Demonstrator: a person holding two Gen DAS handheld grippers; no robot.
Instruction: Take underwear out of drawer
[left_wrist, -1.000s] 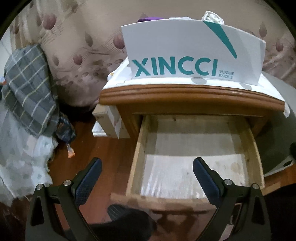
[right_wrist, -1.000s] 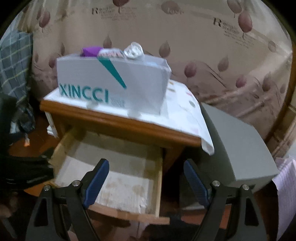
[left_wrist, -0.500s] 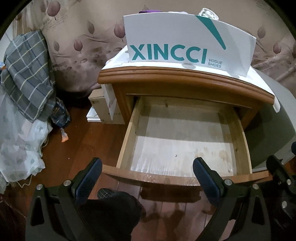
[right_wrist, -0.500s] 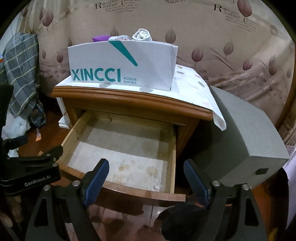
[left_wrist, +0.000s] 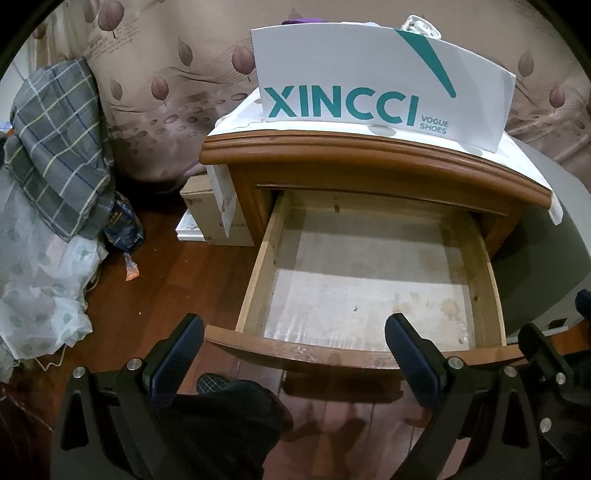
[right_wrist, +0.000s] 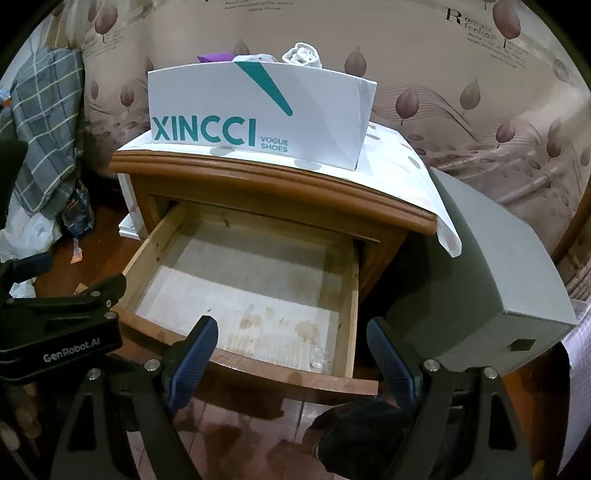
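The wooden nightstand's drawer (left_wrist: 369, 347) (right_wrist: 240, 365) stands pulled out, and I see only its bare, stained bottom. A white XINCCI shoe box (left_wrist: 380, 81) (right_wrist: 258, 110) sits on the nightstand top; rolled white cloth (right_wrist: 303, 55) and purple cloth (right_wrist: 214, 57) stick out above its rim. My left gripper (left_wrist: 295, 345) is open and empty, in front of the drawer's front board. My right gripper (right_wrist: 291, 347) is open and empty, just above the drawer's front right part. The left gripper's body also shows in the right wrist view (right_wrist: 62, 325).
A grey box (right_wrist: 491, 280) stands right of the nightstand. Cardboard boxes (left_wrist: 214, 218) sit at its left. A plaid cloth (left_wrist: 59, 147) and pale bedding (left_wrist: 37, 280) hang at far left. A dark-socked foot (left_wrist: 229, 402) rests on the wooden floor below the drawer.
Both grippers have drawn back and up from the drawer, so the whole drawer and its front board show. Both stay open.
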